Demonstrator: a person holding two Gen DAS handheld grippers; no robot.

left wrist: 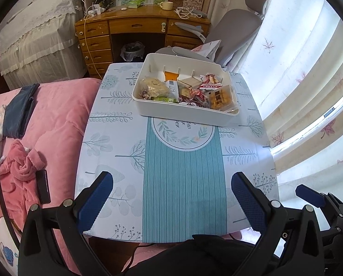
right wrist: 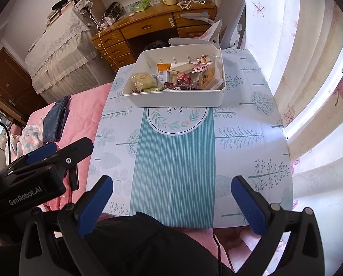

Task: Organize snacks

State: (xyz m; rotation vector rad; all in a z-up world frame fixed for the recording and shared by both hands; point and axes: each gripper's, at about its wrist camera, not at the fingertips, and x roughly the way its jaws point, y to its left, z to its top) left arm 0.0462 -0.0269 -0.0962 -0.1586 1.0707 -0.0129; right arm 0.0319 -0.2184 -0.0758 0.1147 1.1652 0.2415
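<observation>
A white bin (left wrist: pixel 183 111) (right wrist: pixel 171 97) stands at the far end of the small table (left wrist: pixel 116 138) (right wrist: pixel 247 119). Several wrapped snacks lie inside it: a pale cookie pack (left wrist: pixel 152 85) (right wrist: pixel 145 80), a green bar (left wrist: pixel 164 99), red candy wrappers (left wrist: pixel 195 94) (right wrist: pixel 184 80) and a yellow pastry pack (left wrist: pixel 221 99) (right wrist: pixel 209 76). My left gripper (left wrist: pixel 171 181) hangs open over the table's near edge, nothing between its fingers. My right gripper (right wrist: pixel 171 184) is likewise open and empty above the near edge. Each gripper shows at the rim of the other's view.
A pink bed (left wrist: pixel 52 119) (right wrist: pixel 84 105) with a dark blue pouch (left wrist: pixel 19 112) (right wrist: pixel 55 119) borders the table's left side. A wooden desk (left wrist: pixel 137 25) (right wrist: pixel 153 25) and a grey chair (left wrist: pixel 235 32) stand behind. Curtains (left wrist: pixel 298 80) (right wrist: pixel 309 92) hang on the right. Dark cloth (right wrist: pixel 148 246) lies below the grippers.
</observation>
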